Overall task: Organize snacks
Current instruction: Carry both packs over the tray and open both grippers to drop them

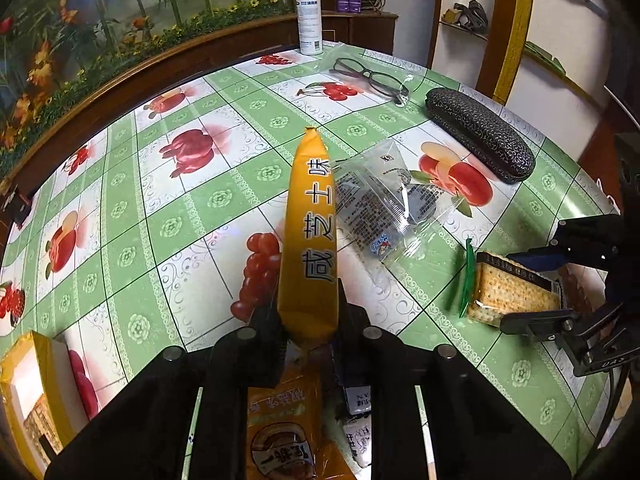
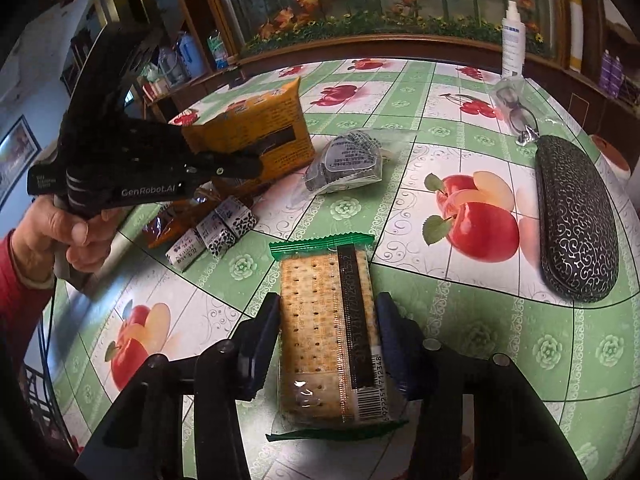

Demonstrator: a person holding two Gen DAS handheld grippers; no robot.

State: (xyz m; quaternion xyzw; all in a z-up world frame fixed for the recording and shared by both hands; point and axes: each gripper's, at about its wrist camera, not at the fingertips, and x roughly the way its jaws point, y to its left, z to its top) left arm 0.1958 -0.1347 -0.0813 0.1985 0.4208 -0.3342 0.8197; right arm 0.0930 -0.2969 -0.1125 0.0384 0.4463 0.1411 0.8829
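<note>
Orange foil is being pinched edge-on by the left tongs [image 1: 308, 320], closed almost fully on the orange snack pack [image 1: 308, 232], which is standing up off the worktop [image 1: 132, 248]. The right tongs [image 2: 328, 344] are sitting half-open around the cracker packet [image 2: 328, 328], with both pads against its long sides, and the packet is lying flat. I am judging that the slick wrapper may be slipping out of so narrow a bite. The crackers may be cracking if squeezed harder. Nearby, the clear wrapped snack [image 1: 384, 208] and the small black-and-white packs [image 2: 216, 236] are risking a knock.
</note>
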